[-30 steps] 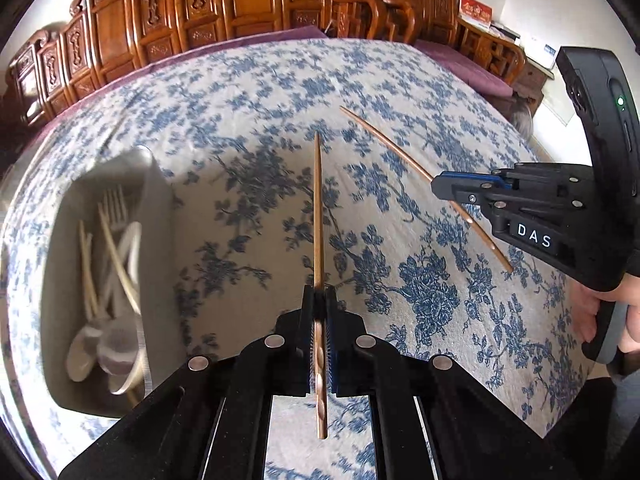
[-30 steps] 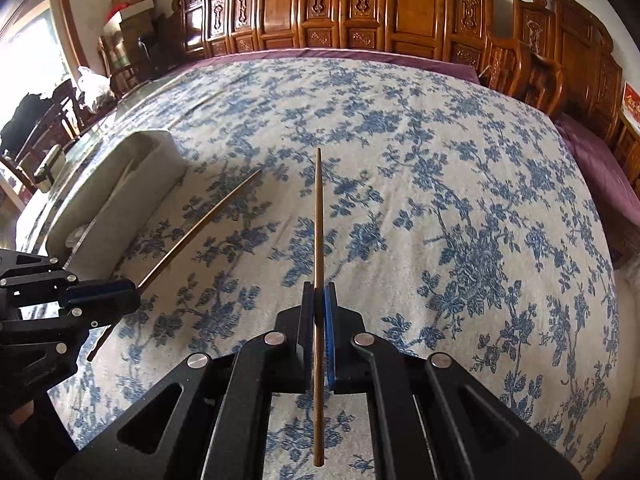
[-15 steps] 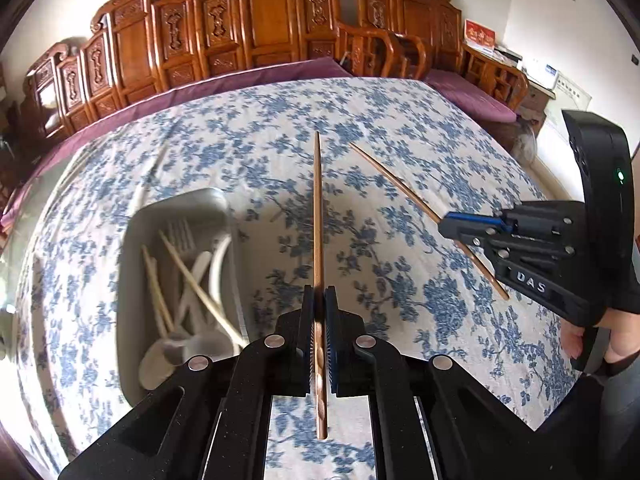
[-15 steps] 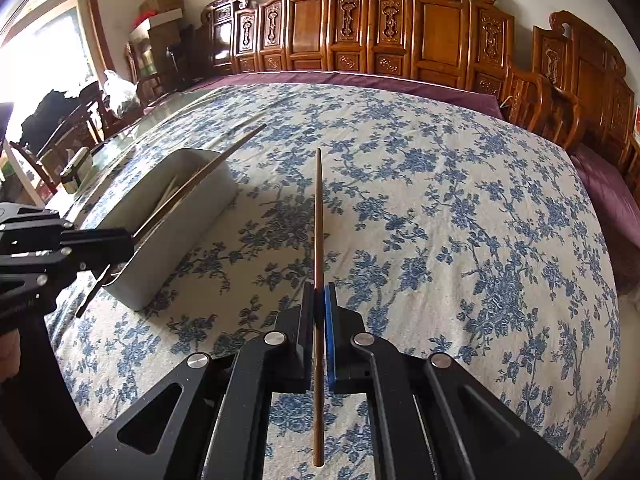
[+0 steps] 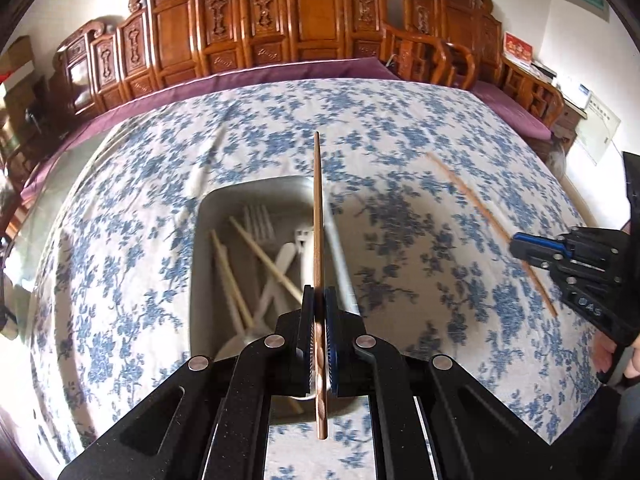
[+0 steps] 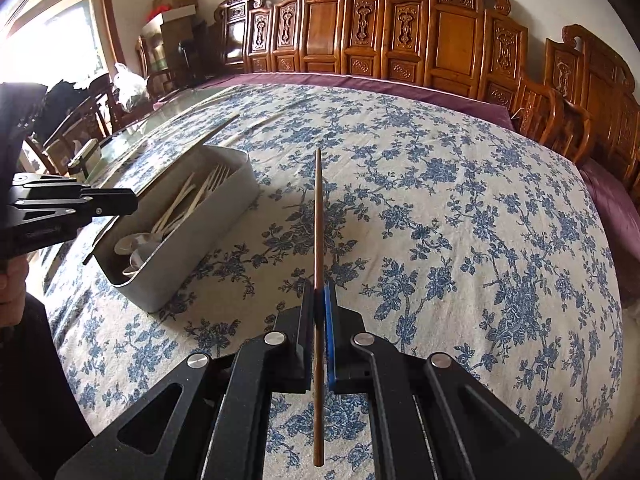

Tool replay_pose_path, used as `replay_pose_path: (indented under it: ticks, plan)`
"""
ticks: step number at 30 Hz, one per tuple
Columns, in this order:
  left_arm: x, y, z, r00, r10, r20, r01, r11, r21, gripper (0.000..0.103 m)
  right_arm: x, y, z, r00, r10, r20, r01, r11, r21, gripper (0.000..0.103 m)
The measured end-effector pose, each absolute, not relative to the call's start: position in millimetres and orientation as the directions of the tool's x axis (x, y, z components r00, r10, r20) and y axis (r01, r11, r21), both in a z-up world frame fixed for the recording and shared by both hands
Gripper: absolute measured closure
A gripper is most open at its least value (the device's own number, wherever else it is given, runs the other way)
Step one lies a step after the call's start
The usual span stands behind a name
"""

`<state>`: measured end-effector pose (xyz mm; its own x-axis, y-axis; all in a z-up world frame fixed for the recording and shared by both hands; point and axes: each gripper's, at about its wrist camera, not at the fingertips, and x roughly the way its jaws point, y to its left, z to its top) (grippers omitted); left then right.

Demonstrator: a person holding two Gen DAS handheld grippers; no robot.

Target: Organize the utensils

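While both tools are pressed together on their loads, the items stand as follows.

Left tool (image 5: 319,312): jaws pinching a brown chopstick (image 5: 317,216) near its thick end; the shaft runs forward over the grey bin (image 5: 195,280) and its tip shows above the bin's far rim. In the right wrist view this tool appears at the left edge, above the bin's near end.

Right tool (image 6: 319,308): jaws pinching a second brown chopstick (image 6: 318,216), the shaft pointing forward over bare tablecloth, to the right of the bin and apart from it. In the left wrist view this tool sits at the right edge, its chopstick slanting away across the cloth.

Grey bin: rectangular, open-topped, resting on the desk (image 6: 460,208). Contents: pale chopsticks (image 5: 266,260) lying crossed, a white fork (image 5: 256,220), white spoons (image 6: 134,244) at the near end, other white cutlery too blurred to name.

Desk: covered by a white tablecloth with blue flower print, a purple cloth showing along the far edge.

Surround: carved wooden chairs (image 6: 452,44) in a row behind the desk; cardboard boxes (image 6: 172,4) stacked near a bright window.

Person: fingers visible on each tool's handle at the picture edges.
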<state>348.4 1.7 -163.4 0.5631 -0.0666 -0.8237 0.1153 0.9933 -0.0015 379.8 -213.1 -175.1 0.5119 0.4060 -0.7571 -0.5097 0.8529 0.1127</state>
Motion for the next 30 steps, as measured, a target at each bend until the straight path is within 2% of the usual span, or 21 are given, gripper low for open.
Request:
replay_pose_path:
  ticks: [18, 30]
  plan:
    - [362.4, 42.3, -209.6, 0.508, -0.064, -0.859, 0.079, 0.996, -0.028, 0.098, 378.4, -183.1, -190.2, 0.488, 0.391, -0.780, -0.535, 0.841, 0.087, 0.097]
    - [355.4, 44.8, -217.6, 0.499, -0.095, -0.861, 0.107, 0.993, -0.048, 0.098, 378.0, -169.6, -195.5, 0.480, 0.387, -0.787, -0.543, 0.836, 0.080, 0.097]
